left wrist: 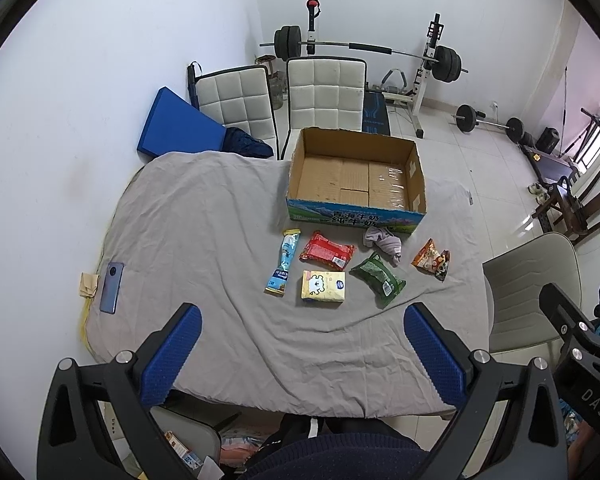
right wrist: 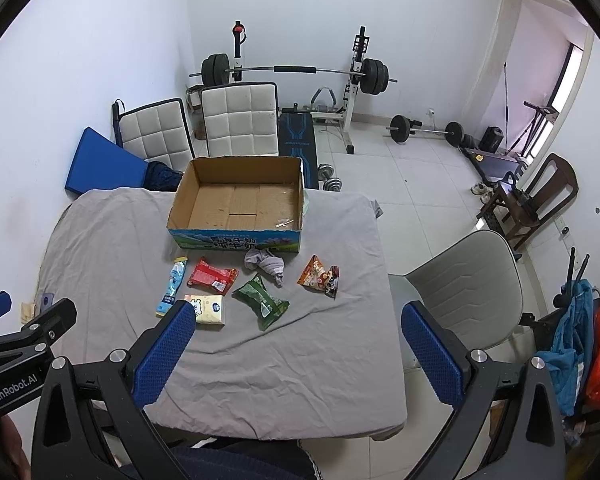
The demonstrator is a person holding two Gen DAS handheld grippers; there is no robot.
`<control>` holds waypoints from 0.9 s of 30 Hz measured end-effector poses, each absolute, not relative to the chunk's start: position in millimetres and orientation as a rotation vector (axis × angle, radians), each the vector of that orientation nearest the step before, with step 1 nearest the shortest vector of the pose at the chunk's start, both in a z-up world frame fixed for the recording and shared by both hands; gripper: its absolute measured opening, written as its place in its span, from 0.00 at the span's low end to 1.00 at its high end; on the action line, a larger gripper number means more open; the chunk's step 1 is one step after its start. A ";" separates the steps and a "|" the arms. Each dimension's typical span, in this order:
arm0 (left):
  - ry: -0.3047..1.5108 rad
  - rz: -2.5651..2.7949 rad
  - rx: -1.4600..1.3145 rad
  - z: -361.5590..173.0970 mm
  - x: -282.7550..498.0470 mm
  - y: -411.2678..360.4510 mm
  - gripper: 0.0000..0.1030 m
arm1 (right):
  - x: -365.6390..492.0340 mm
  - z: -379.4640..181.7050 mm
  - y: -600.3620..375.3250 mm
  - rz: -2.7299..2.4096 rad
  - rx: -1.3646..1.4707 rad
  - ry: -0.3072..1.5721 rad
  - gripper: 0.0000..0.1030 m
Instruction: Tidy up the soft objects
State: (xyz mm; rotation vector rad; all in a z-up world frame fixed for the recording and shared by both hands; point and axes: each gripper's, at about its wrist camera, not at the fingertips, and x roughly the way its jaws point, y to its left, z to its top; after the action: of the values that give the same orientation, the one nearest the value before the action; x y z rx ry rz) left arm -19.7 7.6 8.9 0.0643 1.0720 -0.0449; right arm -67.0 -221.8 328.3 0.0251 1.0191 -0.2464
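An open, empty cardboard box [left wrist: 356, 172] [right wrist: 240, 204] stands at the far side of a table covered in grey cloth [left wrist: 204, 240] [right wrist: 300, 352]. In front of it lie a light-blue tube packet [left wrist: 283, 261] [right wrist: 171, 285], a red packet [left wrist: 327, 251] [right wrist: 212, 275], a yellow tissue pack [left wrist: 324, 286] [right wrist: 210, 309], a green packet [left wrist: 377, 274] [right wrist: 262, 300], a crumpled grey sock [left wrist: 384, 242] [right wrist: 266, 264] and an orange snack bag [left wrist: 431, 260] [right wrist: 319, 276]. My left gripper [left wrist: 302, 316] and right gripper [right wrist: 298, 312] are both open and empty, high above the near table edge.
A phone [left wrist: 111, 287] lies near the table's left edge. Two white padded chairs [left wrist: 324, 92] and a blue pad [left wrist: 180, 124] stand behind the table. A beige chair [right wrist: 472, 264] stands at the right. Weight equipment [right wrist: 296, 72] fills the back of the room.
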 end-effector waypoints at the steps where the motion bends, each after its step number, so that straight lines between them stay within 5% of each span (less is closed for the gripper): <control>1: 1.073 -0.047 0.065 8.9 -19.2 7.6 1.00 | -66.3 328.8 -222.3 -0.245 0.024 1.019 1.00; 27: 1.113 -0.014 0.026 -22.0 11.5 11.8 1.00 | -40.2 297.0 -238.9 -0.223 0.060 1.073 1.00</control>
State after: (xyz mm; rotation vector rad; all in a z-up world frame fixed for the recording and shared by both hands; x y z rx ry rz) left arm 11.5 11.8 -22.0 0.0261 1.1130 -0.0145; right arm -40.2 -238.9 297.0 0.0598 1.0730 -0.2234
